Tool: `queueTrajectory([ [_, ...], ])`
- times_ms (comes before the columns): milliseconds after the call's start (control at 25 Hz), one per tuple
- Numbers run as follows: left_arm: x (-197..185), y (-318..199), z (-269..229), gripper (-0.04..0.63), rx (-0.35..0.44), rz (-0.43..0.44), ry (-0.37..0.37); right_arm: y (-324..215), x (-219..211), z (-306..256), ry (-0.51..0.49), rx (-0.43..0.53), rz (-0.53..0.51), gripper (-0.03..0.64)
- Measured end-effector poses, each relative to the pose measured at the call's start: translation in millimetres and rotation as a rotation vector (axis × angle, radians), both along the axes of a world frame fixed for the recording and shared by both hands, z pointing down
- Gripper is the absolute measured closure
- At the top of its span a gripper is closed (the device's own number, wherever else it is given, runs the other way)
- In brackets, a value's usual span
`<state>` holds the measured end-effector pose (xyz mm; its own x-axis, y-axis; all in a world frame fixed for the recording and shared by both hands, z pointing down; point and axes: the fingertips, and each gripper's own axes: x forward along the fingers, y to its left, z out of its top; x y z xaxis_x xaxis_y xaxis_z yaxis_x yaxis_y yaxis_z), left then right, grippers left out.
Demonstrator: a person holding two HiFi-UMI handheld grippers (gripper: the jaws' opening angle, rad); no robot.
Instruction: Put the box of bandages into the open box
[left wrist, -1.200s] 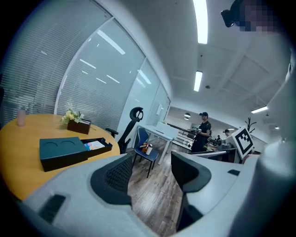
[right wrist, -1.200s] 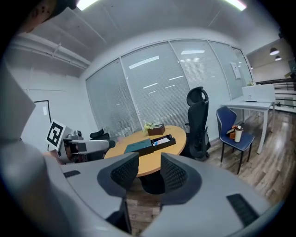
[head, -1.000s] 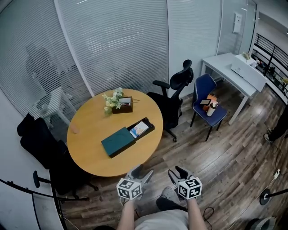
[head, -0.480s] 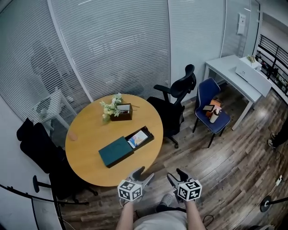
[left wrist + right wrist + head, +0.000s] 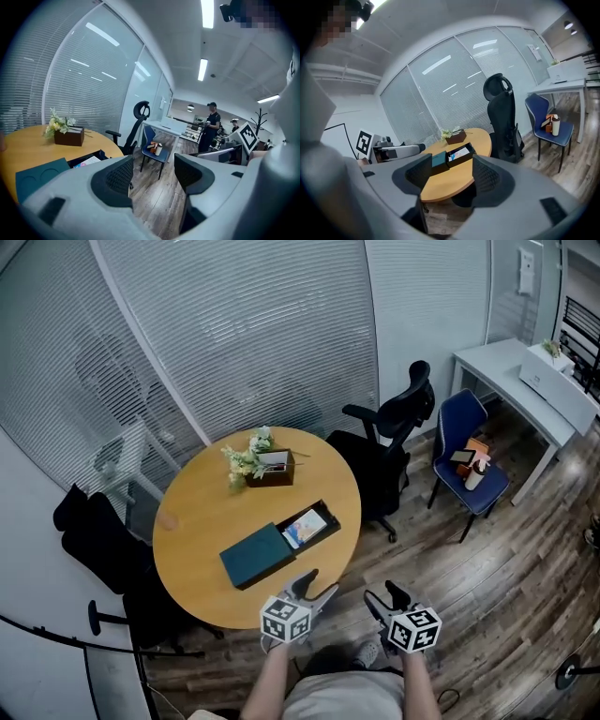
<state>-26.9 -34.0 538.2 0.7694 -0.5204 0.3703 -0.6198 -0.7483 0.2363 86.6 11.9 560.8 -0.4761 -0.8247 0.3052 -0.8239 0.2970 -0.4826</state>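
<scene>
**Already in the box: bandages on the tabletop, both grippers off its near edge**

Seen from the head view, the small white-and-blue box of bandages (image 5: 307,524) lies flat inside the long black open box (image 5: 323,530). It sits in the uncovered end, the end nearer the black office chair (image 5: 394,437). A teal lid (image 5: 254,556) covers the other end of the open box. The open box lies slantwise on the round wooden tabletop (image 5: 202,512), towards the rim closest to the person.

The left gripper (image 5: 315,588) hangs just off that near rim, over the wood-plank floor (image 5: 506,559). Its jaws stand moderately apart with only air between them. In its own view the bandages lie low at the left, outside the left jaw, and the jaws point past the tabletop towards a blue chair (image 5: 469,451).

The right gripper (image 5: 384,597) is beside the left one, a little further from the tabletop. Its jaws are opening and already stand wide, and nothing is between them. Its own view looks between the jaws towards the tabletop, where the box of bandages shows well beyond the jaws, apart from both pads.

At the far side of the tabletop stands a dark brown box of pale flowers (image 5: 270,466), well apart from the open box.
</scene>
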Motion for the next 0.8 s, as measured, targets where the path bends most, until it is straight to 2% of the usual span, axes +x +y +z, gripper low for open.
queueTrajectory([
  [120,5,-5,3,0.339,-0.004,0.008,-0.015,-4,1,7,-0.015,-0.012,-0.003,0.342],
  [400,-14,-23,18,0.339,-0.041,-0.02,-0.04,-24,-20,16,-0.029,-0.034,-0.048,0.339],
  [640,-21,-55,21,0.339,-0.04,0.011,-0.067,-56,-26,12,-0.071,-0.022,-0.021,0.339],
  [800,-36,-86,30,0.339,-0.042,0.038,-0.128,-83,-34,12,-0.067,-0.03,0.003,0.339],
])
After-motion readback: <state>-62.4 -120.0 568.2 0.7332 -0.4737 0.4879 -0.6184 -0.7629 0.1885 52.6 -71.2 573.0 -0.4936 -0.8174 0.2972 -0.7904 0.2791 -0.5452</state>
